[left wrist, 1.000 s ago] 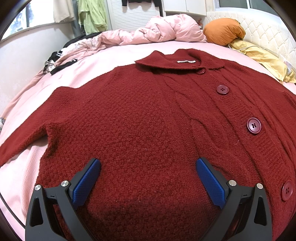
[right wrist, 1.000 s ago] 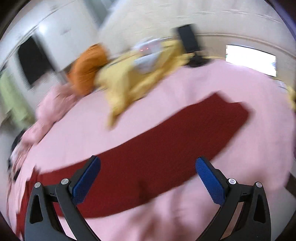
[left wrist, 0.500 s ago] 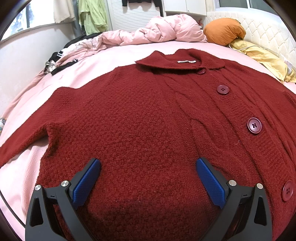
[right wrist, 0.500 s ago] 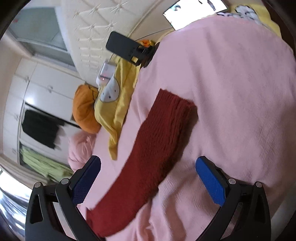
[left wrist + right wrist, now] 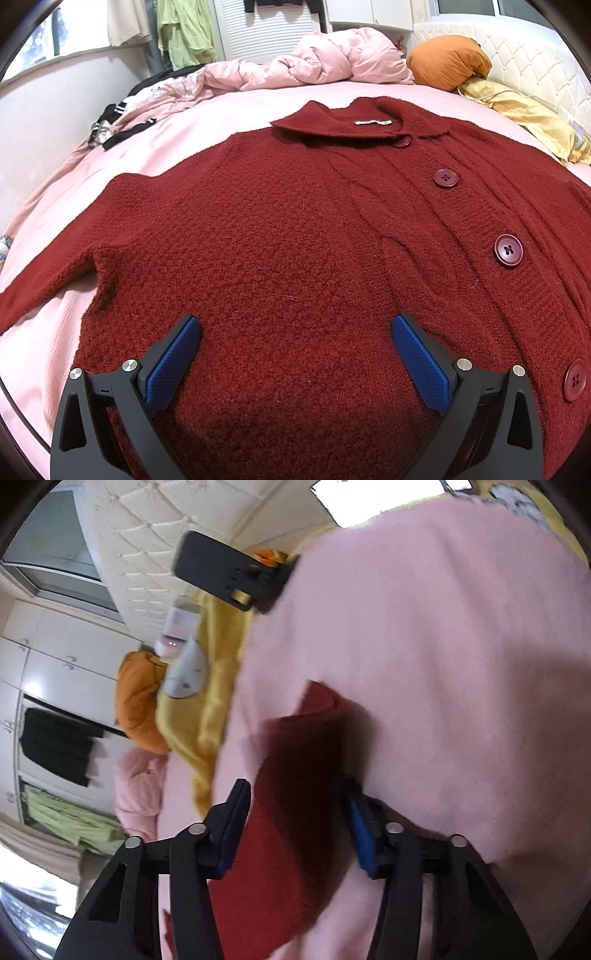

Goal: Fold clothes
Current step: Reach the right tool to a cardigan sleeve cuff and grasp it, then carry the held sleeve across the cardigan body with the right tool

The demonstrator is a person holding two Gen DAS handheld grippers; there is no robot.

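Left claw (image 5: 295, 354) is hovering spread over the cardigan (image 5: 295, 229), frame centre. Right claw (image 5: 299, 819) is straddling its sleeve (image 5: 295, 794) at lower centre; grip cannot be told.

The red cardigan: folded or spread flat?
Spread flat: the red cardigan lies open-faced on the pink bed sheet, buttoned, collar up, left sleeve out.

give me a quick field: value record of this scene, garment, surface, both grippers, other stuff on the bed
garment: red cardigan, spread flat, buttoned, collar away from the camera
buttons: dark red buttons down the front
surface: pink bedsheet
left gripper: left gripper open above the cardigan's lower body, holding nothing
right gripper: right gripper with its jaws either side of the sleeve near the cuff, narrowed but view blurred, grip unclear
fold progress: no fold visible yet
other items: orange pillow, yellow cloth, pink duvet
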